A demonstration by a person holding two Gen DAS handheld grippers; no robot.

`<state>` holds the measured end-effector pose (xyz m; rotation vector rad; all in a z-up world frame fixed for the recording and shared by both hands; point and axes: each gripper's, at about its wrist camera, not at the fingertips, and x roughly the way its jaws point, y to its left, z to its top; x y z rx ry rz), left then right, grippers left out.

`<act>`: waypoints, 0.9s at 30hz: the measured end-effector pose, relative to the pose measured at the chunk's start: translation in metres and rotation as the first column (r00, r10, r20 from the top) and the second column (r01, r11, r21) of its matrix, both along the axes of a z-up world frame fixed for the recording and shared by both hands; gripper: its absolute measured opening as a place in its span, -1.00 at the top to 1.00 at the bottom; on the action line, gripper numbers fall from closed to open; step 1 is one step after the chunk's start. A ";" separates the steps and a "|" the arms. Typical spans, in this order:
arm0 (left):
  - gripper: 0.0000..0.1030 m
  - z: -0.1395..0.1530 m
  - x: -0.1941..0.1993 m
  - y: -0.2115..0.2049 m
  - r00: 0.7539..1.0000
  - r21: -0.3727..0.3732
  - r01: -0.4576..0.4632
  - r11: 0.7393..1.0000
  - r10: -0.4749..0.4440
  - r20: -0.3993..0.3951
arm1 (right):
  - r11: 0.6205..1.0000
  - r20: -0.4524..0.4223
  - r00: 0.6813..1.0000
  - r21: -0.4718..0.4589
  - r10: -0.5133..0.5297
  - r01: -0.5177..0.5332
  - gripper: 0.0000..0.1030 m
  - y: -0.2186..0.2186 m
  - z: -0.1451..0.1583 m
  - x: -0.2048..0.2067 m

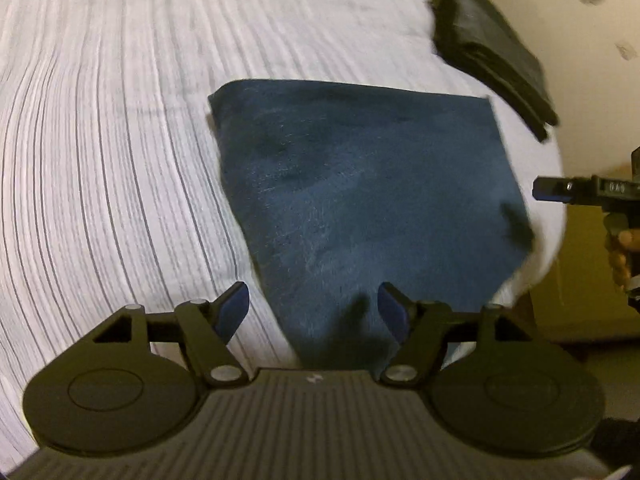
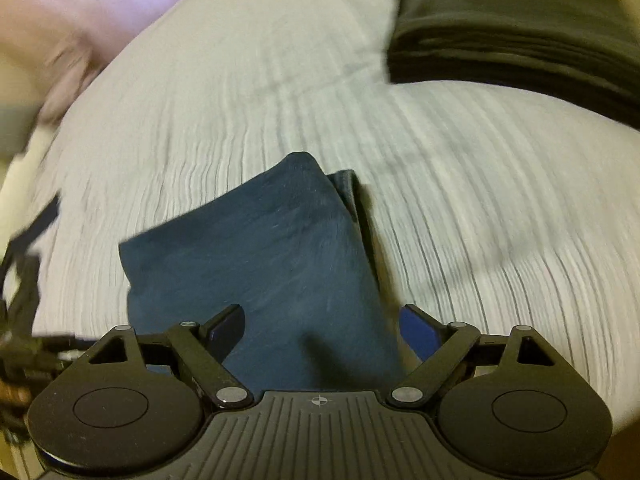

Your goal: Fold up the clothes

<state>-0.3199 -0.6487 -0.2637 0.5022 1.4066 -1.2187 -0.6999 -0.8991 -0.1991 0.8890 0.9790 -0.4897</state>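
we hold both grippers, left and right, jaws apart and gripping nothing, above the folded blue cloth lying flat on the striped bed, near a dark folded pile.

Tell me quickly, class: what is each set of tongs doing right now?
Left tongs: open, holding nothing, above the near edge of the blue cloth.
Right tongs: open, holding nothing, above the same cloth.

A dark blue folded cloth lies on a white bedsheet with thin grey stripes. Beside it sits a black folded stack.
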 end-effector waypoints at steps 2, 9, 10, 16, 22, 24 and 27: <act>-0.30 -0.004 -0.003 -0.003 0.999 0.031 -0.050 0.998 0.049 0.021 | 0.996 0.010 0.996 0.041 0.084 -0.085 -0.70 -0.018 -0.025 0.008; -0.30 -0.008 -0.007 -0.007 0.994 0.077 -0.098 0.992 0.094 0.048 | 0.942 0.131 0.964 0.217 0.232 -0.256 -0.69 -0.045 -0.094 0.015; -0.30 -0.010 -0.006 -0.007 0.994 0.080 -0.098 0.992 0.094 0.048 | 0.938 0.156 0.962 0.235 0.224 -0.256 -0.69 -0.047 -0.099 0.013; -0.30 -0.018 -0.001 -0.007 0.997 0.058 -0.075 0.996 0.075 0.006 | 0.916 0.250 0.956 0.329 0.152 -0.231 -0.18 -0.043 -0.114 0.003; -0.36 -0.036 0.008 -0.010 0.995 0.023 -0.031 0.999 0.033 -0.091 | 0.929 0.250 0.959 0.303 0.136 -0.211 0.18 -0.036 -0.093 -0.004; -0.43 -0.047 0.013 -0.010 0.990 0.012 -0.039 0.999 0.040 -0.137 | 0.934 0.239 0.962 0.296 0.130 -0.200 0.18 -0.036 -0.093 -0.002; -0.42 -0.061 0.019 -0.010 0.976 -0.012 -0.052 0.999 0.049 -0.214 | 0.934 0.224 0.968 0.309 0.113 -0.181 0.09 -0.038 -0.103 0.001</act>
